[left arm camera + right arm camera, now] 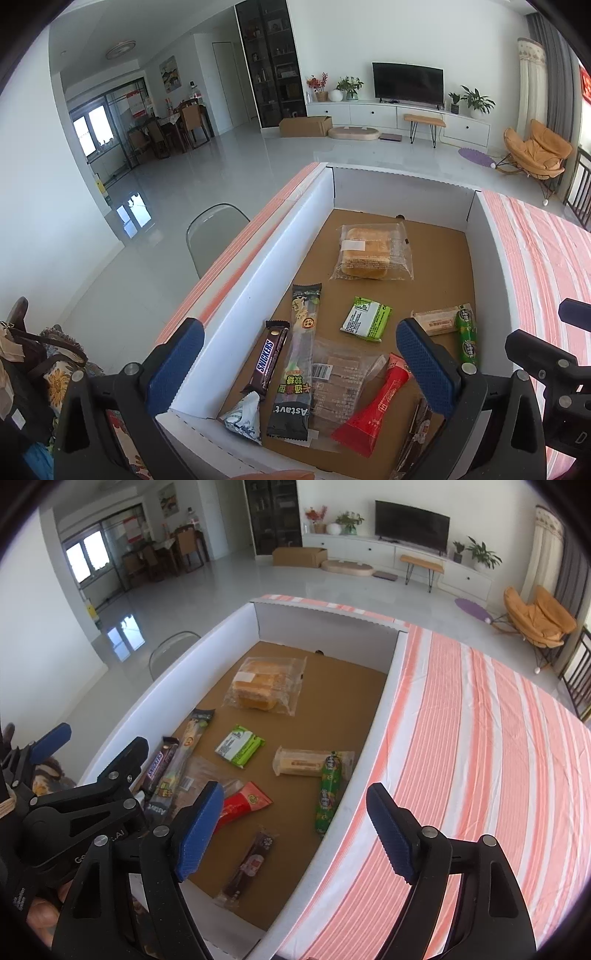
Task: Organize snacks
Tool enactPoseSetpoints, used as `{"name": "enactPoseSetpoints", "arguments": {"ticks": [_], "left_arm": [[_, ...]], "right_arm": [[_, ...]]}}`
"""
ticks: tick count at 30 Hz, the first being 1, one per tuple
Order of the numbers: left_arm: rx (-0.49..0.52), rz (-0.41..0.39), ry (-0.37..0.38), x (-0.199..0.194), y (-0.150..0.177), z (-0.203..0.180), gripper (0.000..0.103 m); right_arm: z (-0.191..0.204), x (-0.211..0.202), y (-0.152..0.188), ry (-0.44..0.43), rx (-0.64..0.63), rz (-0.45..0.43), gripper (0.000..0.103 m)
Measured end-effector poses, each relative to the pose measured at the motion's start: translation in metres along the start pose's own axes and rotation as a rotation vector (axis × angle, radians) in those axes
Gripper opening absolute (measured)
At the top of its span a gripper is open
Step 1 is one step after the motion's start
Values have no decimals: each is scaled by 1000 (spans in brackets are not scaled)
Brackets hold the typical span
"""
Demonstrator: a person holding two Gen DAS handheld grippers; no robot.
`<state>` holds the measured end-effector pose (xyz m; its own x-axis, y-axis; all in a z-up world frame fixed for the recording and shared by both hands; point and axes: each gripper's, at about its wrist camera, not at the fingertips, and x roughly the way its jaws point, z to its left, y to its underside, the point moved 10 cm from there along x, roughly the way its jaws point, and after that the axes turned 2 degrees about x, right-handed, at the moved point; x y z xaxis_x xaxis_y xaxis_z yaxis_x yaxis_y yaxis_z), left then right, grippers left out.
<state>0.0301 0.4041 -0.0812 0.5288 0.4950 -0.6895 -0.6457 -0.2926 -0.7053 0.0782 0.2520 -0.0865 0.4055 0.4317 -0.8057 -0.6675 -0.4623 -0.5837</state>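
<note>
**Two open grippers above a box of snacks**

Two grippers hang over a white-walled cardboard box (258, 266) with a brown floor, set on a table under a pink-and-white striped cloth (480, 738). The left gripper (300, 365) fills the bottom of the left wrist view with its blue pads spread wide and nothing pressed between them; its left pad sits outside the box wall, its right pad over the snacks. The right gripper (295, 830) at the bottom of the right wrist view also stands wide apart and holds nothing, one pad over the box floor and the other over the cloth.

Inside the box, a clear bag of bread (373, 254) lies toward the far end, in the middle of the frame. Nearer, a green-and-white packet (365, 317) lies just below it. A Snickers bar (267, 360) lies beside the left wall, with a long dark packet (295, 354) next to it, partly overlapping a clear packet of biscuits (340, 380). A red packet (373, 406) lies lower right, a small blue-and-white packet (242, 417) at lower left. By the right wall, a green sausage stick (327, 794) overlaps a pale wrapped bar (299, 762). A dark thin bar (251, 864) lies near the bottom centre of the right wrist view.
</note>
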Motion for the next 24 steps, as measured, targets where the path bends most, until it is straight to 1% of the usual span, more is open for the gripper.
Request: {"name": "enactPoseSetpoints", "arguments": {"ticks": [4,24], "left_arm": [[5,-6,-9,0,-1,1,103],[0,3,-5,3,0,2,103]], "right_arm": [[2,0,0,0,-6,3,83],[6,1,3,7,-22,13,83]]}}
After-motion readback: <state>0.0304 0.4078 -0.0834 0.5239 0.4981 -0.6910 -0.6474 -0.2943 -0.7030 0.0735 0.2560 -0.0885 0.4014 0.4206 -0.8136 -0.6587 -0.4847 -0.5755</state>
